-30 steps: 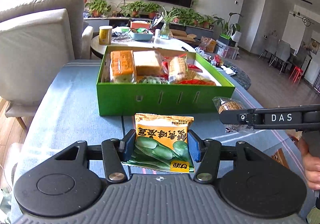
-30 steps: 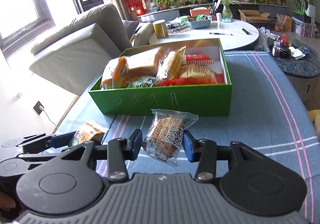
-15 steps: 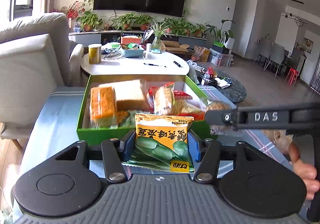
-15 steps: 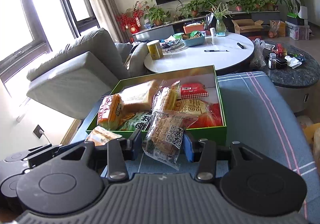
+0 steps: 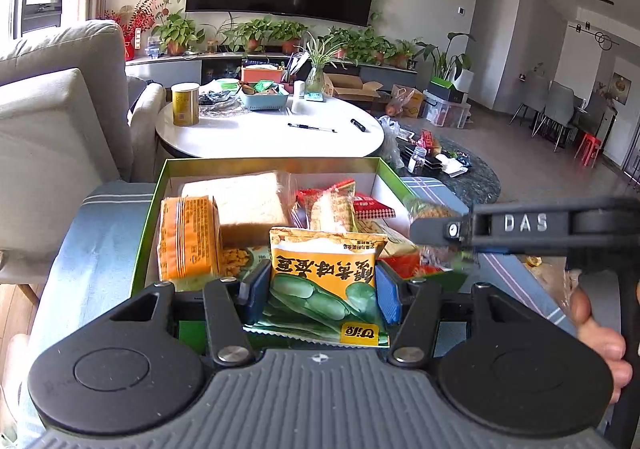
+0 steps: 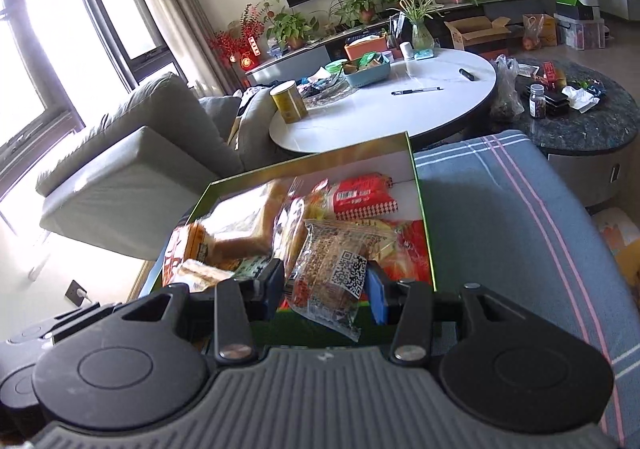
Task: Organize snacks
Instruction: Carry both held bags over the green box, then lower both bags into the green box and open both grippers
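Left-wrist view: the left gripper [image 5: 320, 289] is clamped on a yellow broad-bean packet [image 5: 324, 281] above the near edge of the green box [image 5: 154, 205], beside the right gripper [image 6: 326, 289], clamped on a clear-wrapped cake [image 6: 332, 273]. Bare white floor shows only at the box's far right corner.

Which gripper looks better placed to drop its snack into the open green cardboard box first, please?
Probably right: the right gripper holds its clear cake packet over the green cardboard box; the left gripper's yellow bean packet hangs at the near wall.
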### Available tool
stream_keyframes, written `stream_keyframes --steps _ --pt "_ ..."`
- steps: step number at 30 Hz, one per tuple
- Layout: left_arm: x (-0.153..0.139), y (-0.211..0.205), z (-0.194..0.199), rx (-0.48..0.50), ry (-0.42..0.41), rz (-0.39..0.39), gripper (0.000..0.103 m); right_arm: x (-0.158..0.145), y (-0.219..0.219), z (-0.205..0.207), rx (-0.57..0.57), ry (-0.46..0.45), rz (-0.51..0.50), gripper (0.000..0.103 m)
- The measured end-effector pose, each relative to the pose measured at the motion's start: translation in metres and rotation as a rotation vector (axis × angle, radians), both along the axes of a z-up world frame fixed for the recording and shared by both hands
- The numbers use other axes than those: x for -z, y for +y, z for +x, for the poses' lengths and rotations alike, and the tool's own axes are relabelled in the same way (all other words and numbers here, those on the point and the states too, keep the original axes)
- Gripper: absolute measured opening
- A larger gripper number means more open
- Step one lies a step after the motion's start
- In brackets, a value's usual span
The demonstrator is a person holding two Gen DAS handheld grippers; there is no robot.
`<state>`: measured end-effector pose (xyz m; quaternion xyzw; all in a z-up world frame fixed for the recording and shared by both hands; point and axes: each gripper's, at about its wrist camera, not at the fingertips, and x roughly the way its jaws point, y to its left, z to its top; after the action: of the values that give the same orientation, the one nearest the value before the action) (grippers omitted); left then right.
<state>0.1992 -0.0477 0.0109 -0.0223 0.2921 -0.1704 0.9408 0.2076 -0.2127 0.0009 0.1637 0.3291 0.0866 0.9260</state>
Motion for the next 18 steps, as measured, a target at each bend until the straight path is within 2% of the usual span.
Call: stream_keyframes --steps 13,14,15,16,18 --pt "0.001 0.004 0.015 0.0 -0.002 -0.003 0.051 0.007 -0.01 0.078 0.066 0.016 0.011 0.067" --pt "0.001 0.004 0.016 0.001 -0.003 -0.001 0.051 0.008 -0.012 0.083 0.072 0.016 0.016 0.068" --pt "0.0 0.004 0.018 0.001 -0.004 0.0 0.051 0.009 -0.012 0.087 0.08 0.018 0.024 0.077" --pt "0.0 0.004 0.02 0.001 -0.006 0.001 0.051 0.011 -0.013 0.091 0.093 0.022 0.032 0.08" --pt "-0.001 0.003 0.023 0.003 -0.007 0.003 0.051 0.011 -0.016 0.092 0.129 0.013 0.032 0.08"
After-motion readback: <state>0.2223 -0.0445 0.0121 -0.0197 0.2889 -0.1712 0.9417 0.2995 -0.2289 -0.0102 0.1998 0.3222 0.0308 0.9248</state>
